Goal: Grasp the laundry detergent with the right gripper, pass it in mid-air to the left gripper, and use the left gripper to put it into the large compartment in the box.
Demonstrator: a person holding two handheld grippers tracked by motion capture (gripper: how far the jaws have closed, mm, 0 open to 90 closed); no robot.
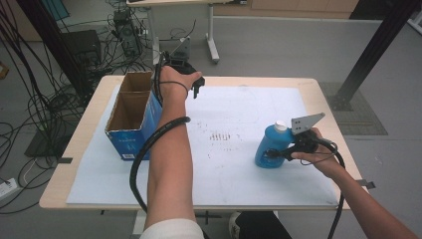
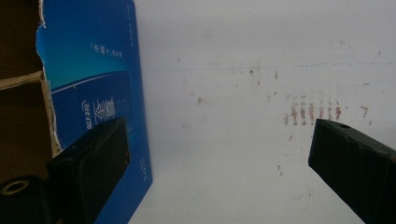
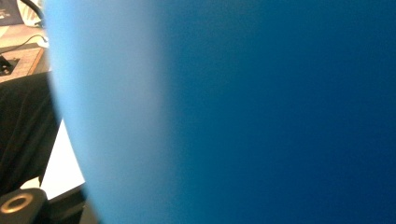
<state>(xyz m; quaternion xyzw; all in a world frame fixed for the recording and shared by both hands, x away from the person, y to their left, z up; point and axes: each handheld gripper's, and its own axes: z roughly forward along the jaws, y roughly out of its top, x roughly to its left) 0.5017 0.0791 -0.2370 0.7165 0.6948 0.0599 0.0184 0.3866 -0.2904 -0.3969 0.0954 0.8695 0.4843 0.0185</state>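
A blue bottle point(image 1: 266, 145) with a white cap stands on the white sheet point(image 1: 234, 169) at the right. My right gripper point(image 1: 278, 152) is shut on its body from the right side. In the right gripper view the bottle's blue wall point(image 3: 233, 112) is pressed close to the camera. My left gripper point(image 1: 191, 85) is held out at the far side of the table, beside the open cardboard box point(image 1: 130, 117) with blue outer walls. In the left gripper view its jaws point(image 2: 219, 128) stand wide open over the sheet with nothing between them, and the box's blue wall point(image 2: 98, 74) is at the left.
Rows of small brown marks point(image 1: 219, 136) stain the middle of the sheet. The wooden table's edge point(image 1: 82, 149) runs around the sheet. Cables lie on the floor point(image 1: 40, 114) at the left, and another table's leg point(image 1: 213, 45) stands behind.
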